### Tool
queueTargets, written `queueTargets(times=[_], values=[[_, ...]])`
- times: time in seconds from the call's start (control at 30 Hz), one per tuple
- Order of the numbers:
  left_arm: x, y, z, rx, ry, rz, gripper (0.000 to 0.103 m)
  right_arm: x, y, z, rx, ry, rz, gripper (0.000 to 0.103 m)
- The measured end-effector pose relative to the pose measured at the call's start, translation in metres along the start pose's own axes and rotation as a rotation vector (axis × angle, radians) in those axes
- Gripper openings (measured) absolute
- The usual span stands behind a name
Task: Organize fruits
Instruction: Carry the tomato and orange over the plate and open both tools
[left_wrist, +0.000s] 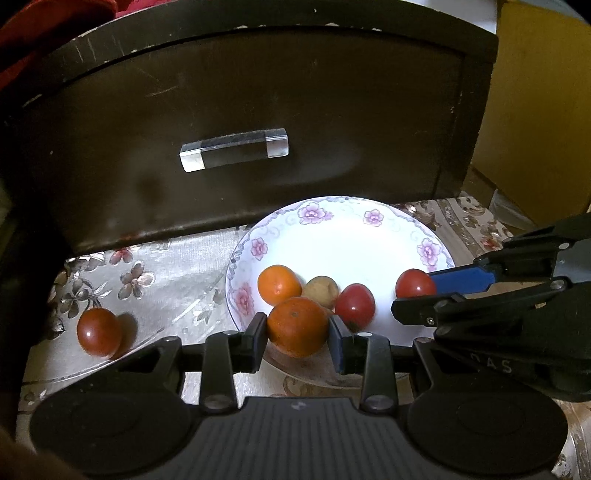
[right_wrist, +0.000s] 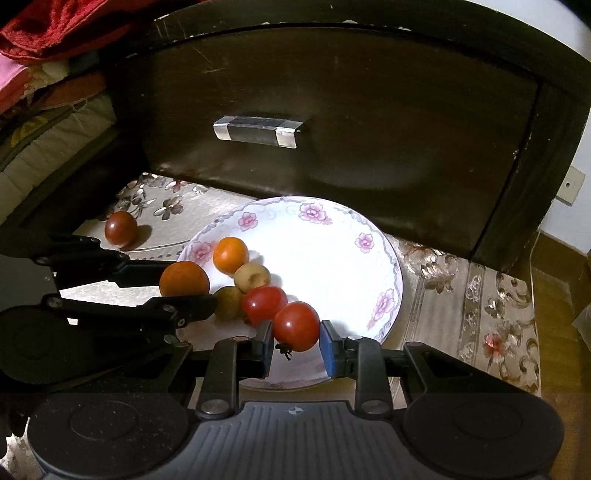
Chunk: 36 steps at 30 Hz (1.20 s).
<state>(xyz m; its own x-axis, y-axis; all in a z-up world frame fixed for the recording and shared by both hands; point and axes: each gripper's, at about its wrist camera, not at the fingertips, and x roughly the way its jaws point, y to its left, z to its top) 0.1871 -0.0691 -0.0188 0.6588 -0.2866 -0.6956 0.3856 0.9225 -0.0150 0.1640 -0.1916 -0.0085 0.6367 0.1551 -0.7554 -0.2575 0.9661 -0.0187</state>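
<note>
A white plate (left_wrist: 343, 240) (right_wrist: 325, 258) with pink flowers lies on a floral cloth. My left gripper (left_wrist: 297, 325) (right_wrist: 188, 286) is shut on an orange (left_wrist: 297, 326) (right_wrist: 184, 278) over the plate's near left rim. My right gripper (right_wrist: 295, 332) (left_wrist: 413, 293) is shut on a red tomato (right_wrist: 295, 325) (left_wrist: 415, 284) over the plate's near side. On the plate lie a second orange (left_wrist: 279, 284) (right_wrist: 231, 254), a brown round fruit (left_wrist: 321, 291) (right_wrist: 252, 277), another brown fruit (right_wrist: 227, 302) and a red tomato (left_wrist: 354, 304) (right_wrist: 264, 304). One more tomato (left_wrist: 99, 332) (right_wrist: 120, 229) sits on the cloth left of the plate.
A dark wooden drawer front (left_wrist: 258, 92) (right_wrist: 332, 110) with a clear handle (left_wrist: 234, 149) (right_wrist: 258, 132) rises right behind the plate. Red fabric (right_wrist: 55, 29) and bedding are piled at the upper left. A yellow surface (left_wrist: 546, 110) stands at the right.
</note>
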Motion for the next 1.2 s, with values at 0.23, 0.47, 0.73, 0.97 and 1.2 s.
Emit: queueTargets(times=[0.23, 0.47, 0.73, 0.97, 1.2], values=[[0.007, 0.002, 0.000, -0.012, 0.001, -0.005, 0.040, 0.008, -0.004, 0.001, 0.000, -0.003, -0.014, 0.027], [0.008, 0.003, 0.000, -0.014, -0.003, -0.003, 0.041, 0.011, -0.005, 0.001, 0.012, -0.011, -0.019, 0.027], [0.006, 0.004, 0.001, -0.018, -0.010, -0.001, 0.041, 0.010, -0.006, 0.002, 0.015, -0.019, -0.024, 0.030], [-0.002, 0.004, 0.002, -0.020, -0.027, 0.001, 0.042, 0.006, -0.008, 0.003, 0.027, -0.028, -0.030, 0.031], [-0.016, 0.008, -0.001, -0.023, -0.044, 0.017, 0.042, -0.002, -0.005, 0.003, 0.032, -0.044, -0.028, 0.032]])
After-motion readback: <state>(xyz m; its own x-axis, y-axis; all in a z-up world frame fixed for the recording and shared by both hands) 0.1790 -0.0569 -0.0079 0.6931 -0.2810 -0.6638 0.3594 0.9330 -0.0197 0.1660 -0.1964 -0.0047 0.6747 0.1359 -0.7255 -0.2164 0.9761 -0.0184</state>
